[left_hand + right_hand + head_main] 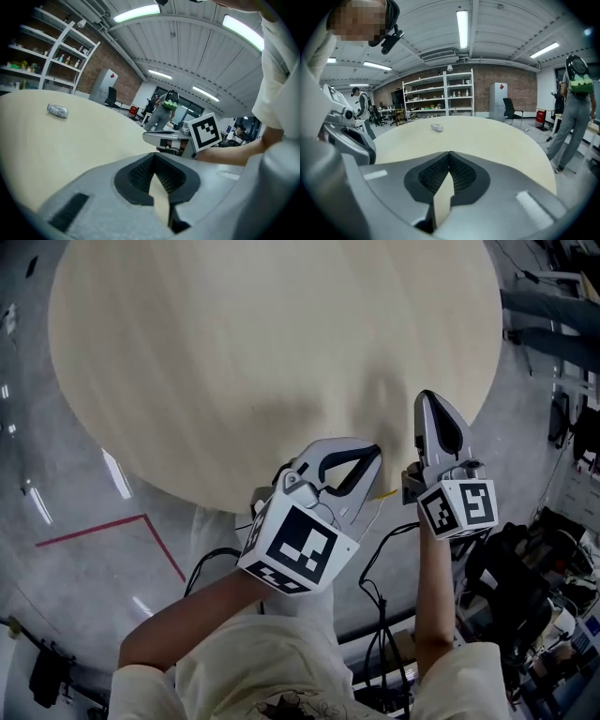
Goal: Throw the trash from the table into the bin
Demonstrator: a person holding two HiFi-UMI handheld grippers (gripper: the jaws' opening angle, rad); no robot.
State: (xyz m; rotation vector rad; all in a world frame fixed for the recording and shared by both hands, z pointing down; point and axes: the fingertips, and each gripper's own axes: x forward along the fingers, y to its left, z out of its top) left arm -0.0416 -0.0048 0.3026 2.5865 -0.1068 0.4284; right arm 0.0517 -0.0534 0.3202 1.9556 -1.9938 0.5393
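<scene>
A small crumpled silver piece of trash lies alone on the far part of the round pale wooden table; the right gripper view shows the trash too. The head view does not show it. My left gripper hovers at the table's near edge, shut with nothing between its jaws. My right gripper is just to its right, a little further over the tabletop, also shut and empty. Both point across the table toward the trash, well short of it. No bin is in view.
A person stands by the table's far right side. Shelves and an office chair stand beyond the table. Red floor tape runs to my left; cables and equipment crowd the floor to my right.
</scene>
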